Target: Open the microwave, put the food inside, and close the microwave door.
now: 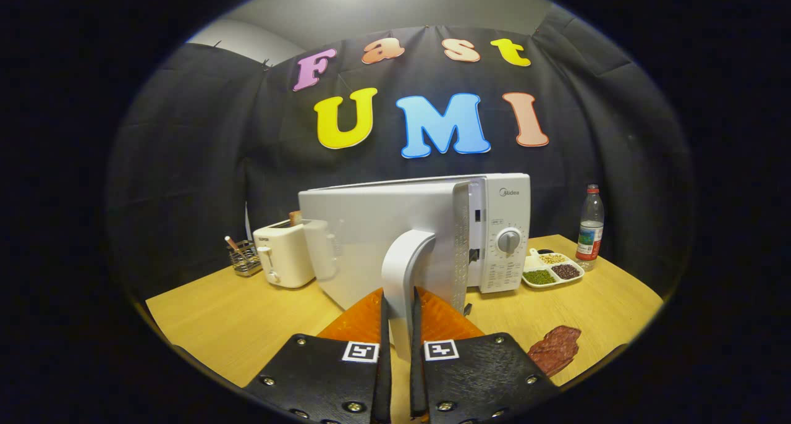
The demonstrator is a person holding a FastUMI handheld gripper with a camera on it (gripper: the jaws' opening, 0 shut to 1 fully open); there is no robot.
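Note:
A white microwave (503, 238) stands on the wooden table (235, 325), its door (371, 245) swung partly open toward me. The door's curved handle (405, 269) runs down between my two fingers, and my gripper (399, 325) is shut on it. The food, a reddish-brown slab of meat (556, 348), lies flat on the table just right of my right finger. The microwave's inside is hidden behind the open door.
A white toaster (283, 254) and a wire basket of utensils (245, 257) stand left of the microwave. A divided dish of beans (552, 269) and a water bottle (590, 226) stand to its right. The table's front edge lies close below the meat.

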